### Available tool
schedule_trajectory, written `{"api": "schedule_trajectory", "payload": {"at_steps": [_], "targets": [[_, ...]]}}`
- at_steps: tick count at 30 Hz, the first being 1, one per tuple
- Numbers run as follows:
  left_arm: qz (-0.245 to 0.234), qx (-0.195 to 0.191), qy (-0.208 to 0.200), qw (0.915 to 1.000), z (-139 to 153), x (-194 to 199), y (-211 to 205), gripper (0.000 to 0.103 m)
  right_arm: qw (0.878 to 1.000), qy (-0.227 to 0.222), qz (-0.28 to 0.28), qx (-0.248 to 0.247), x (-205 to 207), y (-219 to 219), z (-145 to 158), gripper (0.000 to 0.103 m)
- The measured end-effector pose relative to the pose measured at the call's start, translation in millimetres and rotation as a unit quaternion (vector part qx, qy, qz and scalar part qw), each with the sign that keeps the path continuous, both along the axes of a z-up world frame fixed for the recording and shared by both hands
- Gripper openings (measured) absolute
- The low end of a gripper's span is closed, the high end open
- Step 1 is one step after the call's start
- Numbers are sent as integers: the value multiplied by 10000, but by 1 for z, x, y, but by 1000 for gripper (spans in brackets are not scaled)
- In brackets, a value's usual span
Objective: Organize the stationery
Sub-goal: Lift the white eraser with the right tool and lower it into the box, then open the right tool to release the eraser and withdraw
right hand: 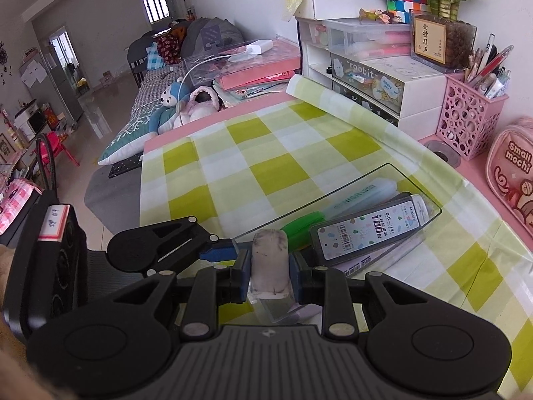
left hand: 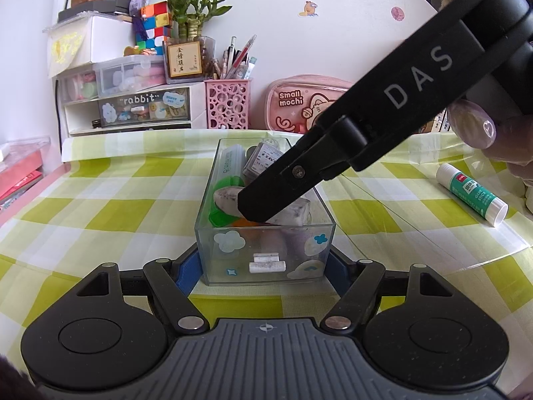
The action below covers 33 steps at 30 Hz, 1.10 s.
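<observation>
Two hand-held grippers | left hand-held gripper (left hand: 265, 271) clamped on clear box (left hand: 266, 233) | right hand-held gripper (right hand: 269, 271) clamped on grubby eraser (right hand: 269, 263) over box | desk (left hand: 100, 200): green-checked cloth, glue stick (left hand: 471, 193) right | pink pen holder (left hand: 228, 103), drawers at wall

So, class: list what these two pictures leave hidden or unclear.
- Left wrist view: the right gripper covers most of the eraser and the clear box's middle.
- Left wrist view: the lead case label is too small.
- Right wrist view: the pencil pouch is cut off.
</observation>
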<state>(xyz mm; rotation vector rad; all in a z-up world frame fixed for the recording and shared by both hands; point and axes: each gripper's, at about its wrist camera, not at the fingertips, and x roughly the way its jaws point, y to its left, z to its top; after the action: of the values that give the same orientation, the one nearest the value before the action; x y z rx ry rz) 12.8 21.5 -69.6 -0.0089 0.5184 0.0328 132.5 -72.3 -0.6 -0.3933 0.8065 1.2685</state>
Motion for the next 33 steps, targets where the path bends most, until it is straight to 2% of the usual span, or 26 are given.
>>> {"api": "schedule_trajectory", "payload": {"at_steps": [5, 8, 17, 26, 33], "targets": [[-4, 5, -3, 10000, 0, 0, 0, 74, 9991, -407, -7, -117, -7, 3, 6, 28], [-5, 0, -4, 10000, 0, 0, 0, 74, 9988, -474, 12, -122, -8, 2, 6, 28], [-4, 2, -3, 10000, 0, 0, 0, 74, 9993, -359, 40, -61, -6, -2, 5, 27], [-4, 2, -4, 10000, 0, 0, 0, 74, 9999, 4, 54, 116, -2, -11, 1, 28], [-4, 2, -4, 10000, 0, 0, 0, 74, 9999, 45, 94, -21, -3, -10, -6, 25]]}}
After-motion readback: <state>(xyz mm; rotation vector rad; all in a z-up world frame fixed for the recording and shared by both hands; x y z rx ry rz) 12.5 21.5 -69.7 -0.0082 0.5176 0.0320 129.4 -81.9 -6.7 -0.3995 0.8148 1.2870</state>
